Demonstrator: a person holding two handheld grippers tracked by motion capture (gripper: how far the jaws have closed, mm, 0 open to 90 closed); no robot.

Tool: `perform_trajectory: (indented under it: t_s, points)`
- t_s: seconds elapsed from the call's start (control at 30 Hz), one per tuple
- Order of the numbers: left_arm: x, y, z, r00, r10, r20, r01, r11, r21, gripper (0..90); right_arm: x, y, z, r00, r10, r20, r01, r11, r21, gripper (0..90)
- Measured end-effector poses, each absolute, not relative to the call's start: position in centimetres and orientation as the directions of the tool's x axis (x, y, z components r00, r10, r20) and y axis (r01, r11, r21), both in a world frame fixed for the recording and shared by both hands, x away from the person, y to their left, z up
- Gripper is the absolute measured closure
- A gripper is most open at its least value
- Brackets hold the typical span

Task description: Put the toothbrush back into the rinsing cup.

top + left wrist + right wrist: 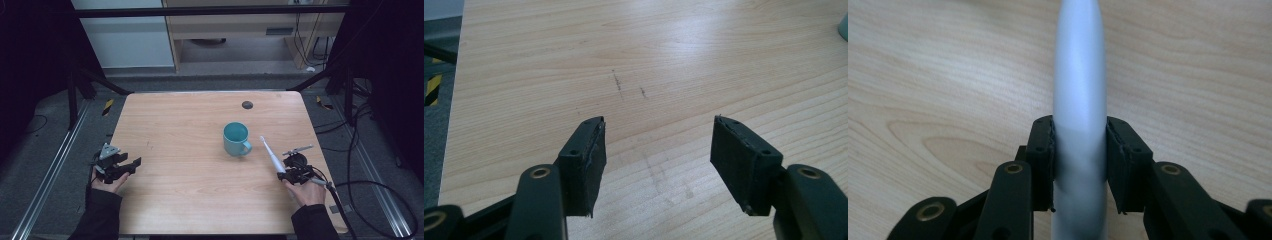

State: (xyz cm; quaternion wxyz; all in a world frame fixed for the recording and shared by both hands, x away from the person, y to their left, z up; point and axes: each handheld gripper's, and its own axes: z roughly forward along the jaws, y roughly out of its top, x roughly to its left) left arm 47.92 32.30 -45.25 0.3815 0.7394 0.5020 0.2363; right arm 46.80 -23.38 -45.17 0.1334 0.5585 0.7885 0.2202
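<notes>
One toothbrush (1080,90) clamped in the right gripper (1080,165), one teal mug (236,139) nearby, left gripper (658,162) agape

Kind of place: a lab or recording room set up for table work, not a home.
Table: a plain light wooden table (200,165) at the centre of the frame, ringed by grey carpet floor (45,145).
Frame: black metal struts (100,80) and a crossbar (210,11) along the top of the frame.
Rails: metal rails (50,170) on the floor at lower left and lower right.
Cables: loose black cables (375,190) at the right edge of the frame.
Markings: yellow-black hazard tape (108,106) at upper left of the table.
Background: a light wooden cabinet (235,30) at top centre.
</notes>
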Motion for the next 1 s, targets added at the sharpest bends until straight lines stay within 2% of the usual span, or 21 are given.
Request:
perform_trajectory:
  t_s: [0.43, 0.7, 1.0]
  points:
    - [48.0, 32.3, -45.2, 0.383, 0.923, -0.031, 0.561, -0.206, 0.802, 38.5, 46.0, -23.6, -42.9, -0.325, 0.945, 0.029, 0.686, 0.215, 0.695, 66.3]
    - [47.9, 32.3, -45.2, 0.386, 0.922, -0.028, 0.556, -0.208, 0.804, 38.6, 45.9, -23.4, -41.7, -0.335, 0.941, 0.051, 0.603, 0.173, 0.779, 66.3]
    - [47.9, 32.4, -45.2, 0.384, 0.923, -0.029, 0.556, -0.206, 0.805, 38.5, 47.1, -21.3, -39.6, -0.394, 0.917, 0.056, 0.521, 0.173, 0.836, 66.3]
